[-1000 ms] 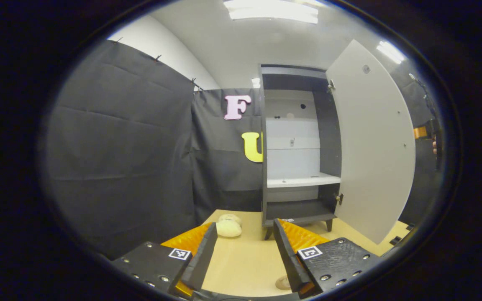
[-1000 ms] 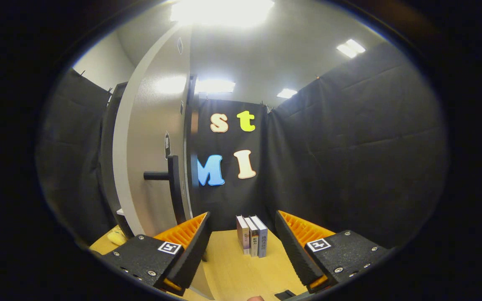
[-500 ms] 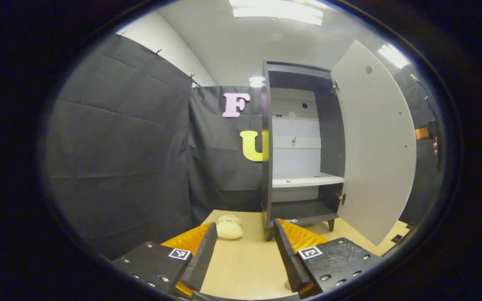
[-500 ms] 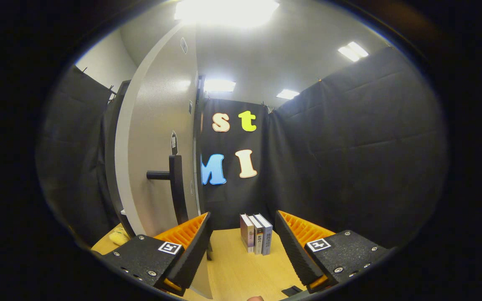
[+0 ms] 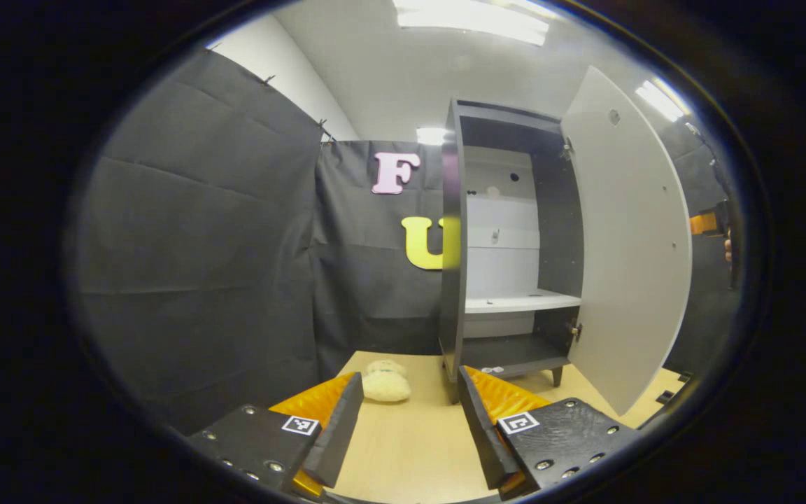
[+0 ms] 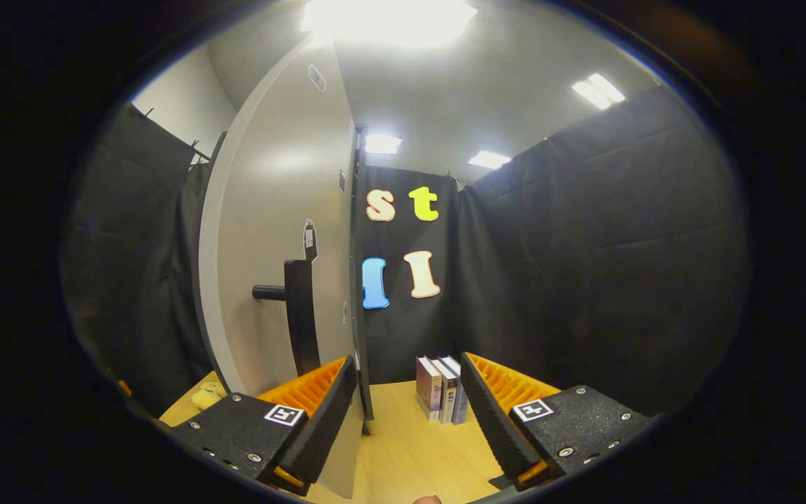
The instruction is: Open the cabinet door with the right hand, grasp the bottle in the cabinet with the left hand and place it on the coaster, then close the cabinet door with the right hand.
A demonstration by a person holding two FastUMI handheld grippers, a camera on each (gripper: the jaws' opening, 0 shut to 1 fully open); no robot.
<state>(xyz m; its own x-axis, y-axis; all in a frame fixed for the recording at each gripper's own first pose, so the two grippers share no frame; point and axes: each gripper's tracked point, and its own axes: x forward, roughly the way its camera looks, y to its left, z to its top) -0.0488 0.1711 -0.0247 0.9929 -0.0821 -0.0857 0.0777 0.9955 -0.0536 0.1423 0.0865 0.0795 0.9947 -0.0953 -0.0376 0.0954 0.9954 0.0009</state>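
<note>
Left hand-held gripper (image 5: pixel 408 428): two wedge-shaped fingers with ribbed inner faces, each on a black textured block carrying a small square black-and-white marker and silver screws. Right hand-held gripper (image 6: pixel 408 413): same build, same markers and screws.

book spines (image 6: pixel 445 388) lettering too small, door tag (image 6: pixel 310 239) unreadable

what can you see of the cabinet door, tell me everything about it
The cabinet door is a tall, flat, pale grey panel, swung wide open on hinges at the right side of the dark cabinet. The left gripper view shows its plain inner face with small holes. The right gripper view shows its outer face with a dark bar handle on a short post and a small tag above it. Its lower edge hangs above the wooden table. Neither gripper touches it.
</note>
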